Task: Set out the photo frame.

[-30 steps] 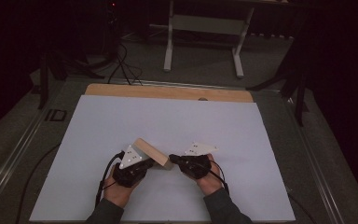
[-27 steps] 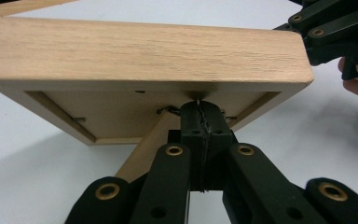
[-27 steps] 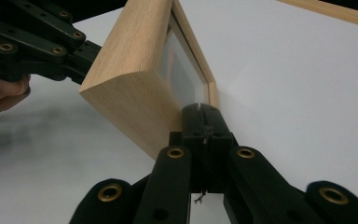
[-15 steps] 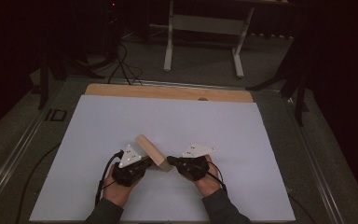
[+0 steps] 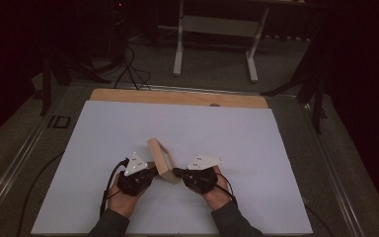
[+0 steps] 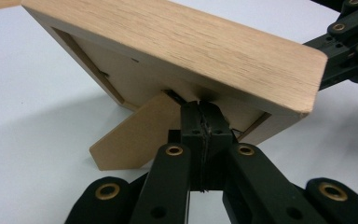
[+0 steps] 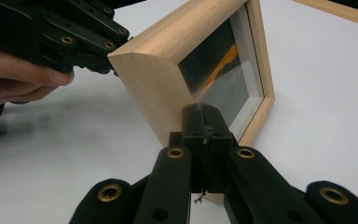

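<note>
A light wooden picture frame (image 5: pixel 162 159) stands tilted on the white table top (image 5: pixel 256 148), between my two grippers. My left gripper (image 5: pixel 150 170) is shut, and its tips (image 6: pixel 200 109) press against the frame's back (image 6: pixel 135 79), just beside the fold-out stand leg (image 6: pixel 130 137). Nothing lies between its jaws. My right gripper (image 5: pixel 176 173) is shut too. Its tips (image 7: pixel 204 114) touch the lower front rim of the frame (image 7: pixel 158 79), next to the glass with a dark picture (image 7: pixel 223 74).
A wooden strip (image 5: pixel 177 97) runs along the table's far edge. Beyond it stand a grey metal stand (image 5: pixel 217 29) and dark tripod legs, with cables (image 5: pixel 128 69) on the floor. White surface stretches to both sides of the frame.
The frame has tipped up a little more upright between the grippers. Both hands have stayed almost where they were, jaws still shut.
</note>
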`<state>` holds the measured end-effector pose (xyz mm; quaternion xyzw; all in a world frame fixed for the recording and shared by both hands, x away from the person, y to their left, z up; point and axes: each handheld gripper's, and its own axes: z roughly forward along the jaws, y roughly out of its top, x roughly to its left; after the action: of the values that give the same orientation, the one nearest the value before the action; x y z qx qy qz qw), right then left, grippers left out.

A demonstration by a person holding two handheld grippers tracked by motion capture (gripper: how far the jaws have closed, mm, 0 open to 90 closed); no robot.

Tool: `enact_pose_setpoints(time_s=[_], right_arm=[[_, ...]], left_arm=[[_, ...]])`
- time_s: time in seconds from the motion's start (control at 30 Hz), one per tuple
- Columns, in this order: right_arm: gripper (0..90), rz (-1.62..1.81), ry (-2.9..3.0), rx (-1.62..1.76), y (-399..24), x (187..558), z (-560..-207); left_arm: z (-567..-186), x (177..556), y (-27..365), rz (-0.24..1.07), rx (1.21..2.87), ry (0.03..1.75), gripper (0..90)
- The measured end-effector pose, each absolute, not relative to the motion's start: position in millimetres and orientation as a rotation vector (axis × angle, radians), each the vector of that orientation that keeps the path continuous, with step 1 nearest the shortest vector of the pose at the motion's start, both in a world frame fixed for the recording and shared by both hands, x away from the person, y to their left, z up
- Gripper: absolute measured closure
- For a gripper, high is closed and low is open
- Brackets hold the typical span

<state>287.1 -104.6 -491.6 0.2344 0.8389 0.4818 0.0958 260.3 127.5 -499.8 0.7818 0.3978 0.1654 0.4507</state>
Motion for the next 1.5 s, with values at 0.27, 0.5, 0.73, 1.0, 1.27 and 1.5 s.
enact_pose_setpoints(time_s=[0.27,0.5,0.73,1.0,1.27,1.5], right_arm=[[89.5,1.432,2.491,0.685,-101.6,285.3,-491.7],[89.6,1.435,2.495,0.68,-98.9,283.6,-491.8],[89.5,1.438,2.497,0.669,-93.6,281.3,-492.0],[89.4,1.446,2.5,0.662,-90.1,279.9,-492.4],[82.5,1.446,2.498,0.655,-91.7,280.9,-491.9],[73.2,1.462,2.491,0.658,-93.8,282.2,-491.2]], left_arm=[[-500.9,261.5,129.0,0.411,1.928,0.996,89.6],[-501.2,262.6,130.3,0.41,1.927,1.006,89.6],[-501.5,263.8,131.7,0.419,1.918,1.025,89.6],[-502.4,265.1,132.9,0.416,1.918,1.034,89.6],[-502.7,264.7,135.1,0.417,1.908,1.04,85.1],[-501.6,263.8,141.0,0.422,1.88,1.064,77.8]])
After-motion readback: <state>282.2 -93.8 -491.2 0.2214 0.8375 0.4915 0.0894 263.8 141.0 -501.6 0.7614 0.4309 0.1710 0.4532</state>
